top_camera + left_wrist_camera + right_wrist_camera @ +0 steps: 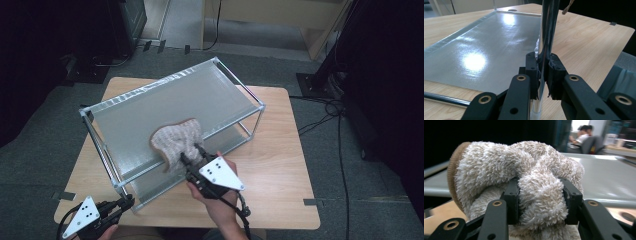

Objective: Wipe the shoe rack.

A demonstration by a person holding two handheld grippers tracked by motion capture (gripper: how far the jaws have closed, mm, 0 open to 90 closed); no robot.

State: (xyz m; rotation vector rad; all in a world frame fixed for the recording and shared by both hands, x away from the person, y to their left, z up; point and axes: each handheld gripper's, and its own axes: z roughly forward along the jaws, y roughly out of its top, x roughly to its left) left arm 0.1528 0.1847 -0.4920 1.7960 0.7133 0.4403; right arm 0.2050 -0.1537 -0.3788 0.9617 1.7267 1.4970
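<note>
High view: our right hand-held gripper (192, 151) pinches the fuzzy sock (176, 141) at the rack's (150, 107) top shelf front edge; our left hand-held gripper (129, 201) clamps the rack's corner post (546, 37) on the tabletop (280, 165).

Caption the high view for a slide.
Right claw lays a fluffy cloth on the rack's top shelf; left claw clamps its corner post.

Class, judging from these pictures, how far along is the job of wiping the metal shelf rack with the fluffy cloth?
Done: the left hand-held gripper is clamped on the rack's shiny upright metal post, bracing the two-tier silver shelf rack. In hand: the right hand-held gripper pinches the fluffy beige brown-edged cloth at the top shelf's front edge. Left: most of the top shelf.
</note>
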